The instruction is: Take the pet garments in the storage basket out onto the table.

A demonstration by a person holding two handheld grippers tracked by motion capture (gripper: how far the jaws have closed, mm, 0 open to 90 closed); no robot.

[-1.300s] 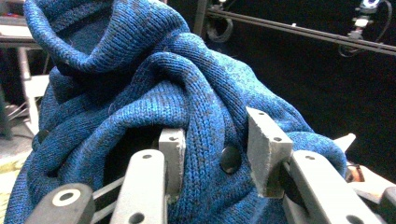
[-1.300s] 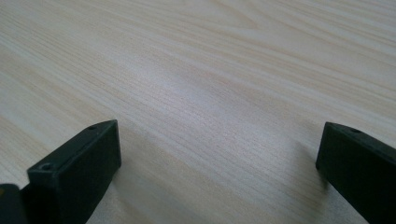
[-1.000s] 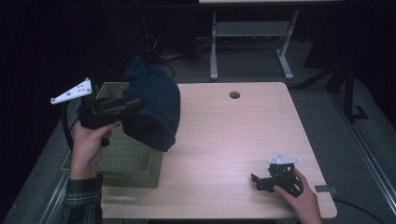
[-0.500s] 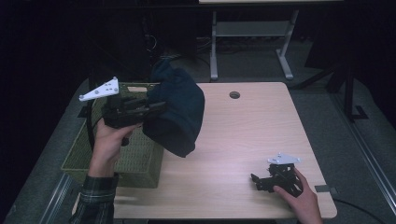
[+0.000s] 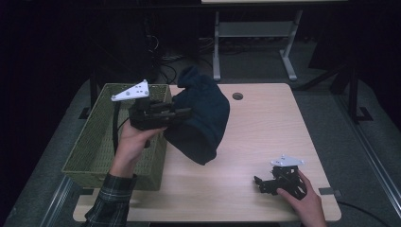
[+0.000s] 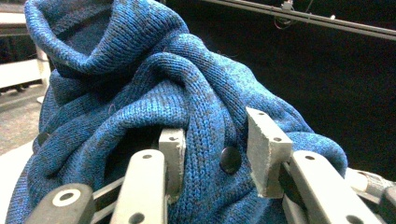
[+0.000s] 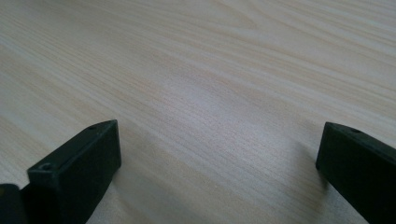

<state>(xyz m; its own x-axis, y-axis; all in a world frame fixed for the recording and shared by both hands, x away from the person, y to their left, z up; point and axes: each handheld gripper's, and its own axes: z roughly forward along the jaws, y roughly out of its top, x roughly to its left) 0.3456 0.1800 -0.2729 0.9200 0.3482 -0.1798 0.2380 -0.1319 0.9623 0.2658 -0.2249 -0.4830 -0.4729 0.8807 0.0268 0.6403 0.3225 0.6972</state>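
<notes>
From above, your left gripper holds the blue knit sweater lifted over the table, beside the green wicker basket. In the left gripper view, its jaws pinch a fold near a dark button. In the right gripper view, your right gripper rests wide apart on bare wood.

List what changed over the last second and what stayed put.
The left gripper, shut on the blue sweater, carried it rightward from over the green basket toward the table middle. The right gripper stayed resting open on the table; the basket did not move.
</notes>
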